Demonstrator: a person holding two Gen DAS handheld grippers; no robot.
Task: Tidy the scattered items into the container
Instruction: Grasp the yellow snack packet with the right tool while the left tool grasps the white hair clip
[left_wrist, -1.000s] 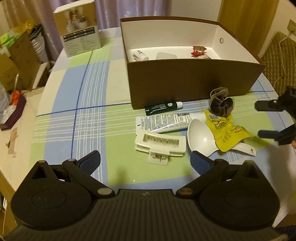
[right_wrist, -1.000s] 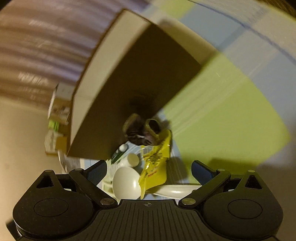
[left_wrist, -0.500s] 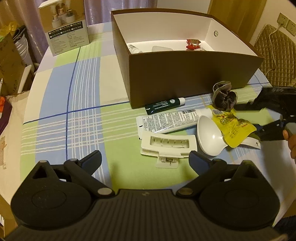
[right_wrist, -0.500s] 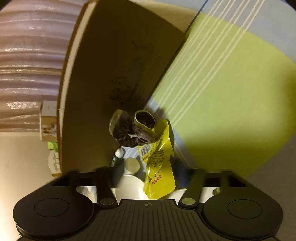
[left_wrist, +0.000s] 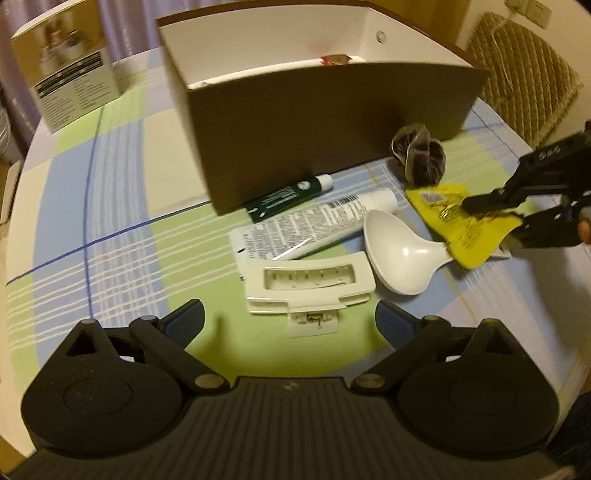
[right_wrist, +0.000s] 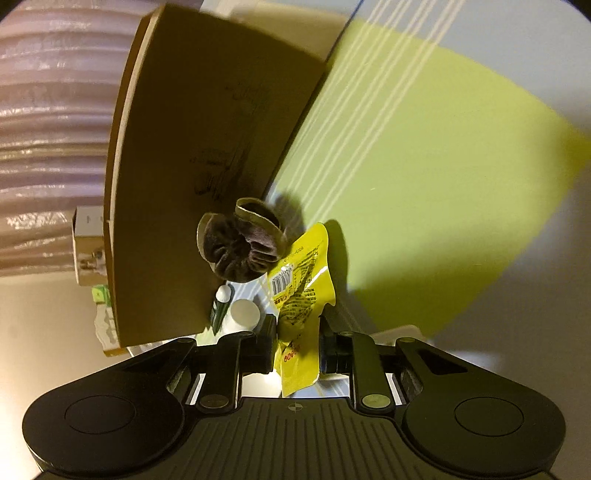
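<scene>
The right gripper (right_wrist: 297, 349) has its jaws clamped on the yellow packet (right_wrist: 301, 295), near the counter's right edge beside the brown box (left_wrist: 332, 122). The left gripper (left_wrist: 290, 321) hovers, jaws apart, over the white hair clip (left_wrist: 308, 284).

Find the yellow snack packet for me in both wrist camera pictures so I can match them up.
Left wrist: yellow packet right of centre, pinched by the right claw.
Right wrist: yellow packet bottom centre, between the claw's fingers.
Shared landmark: the dark scrunchie beside it.
</scene>
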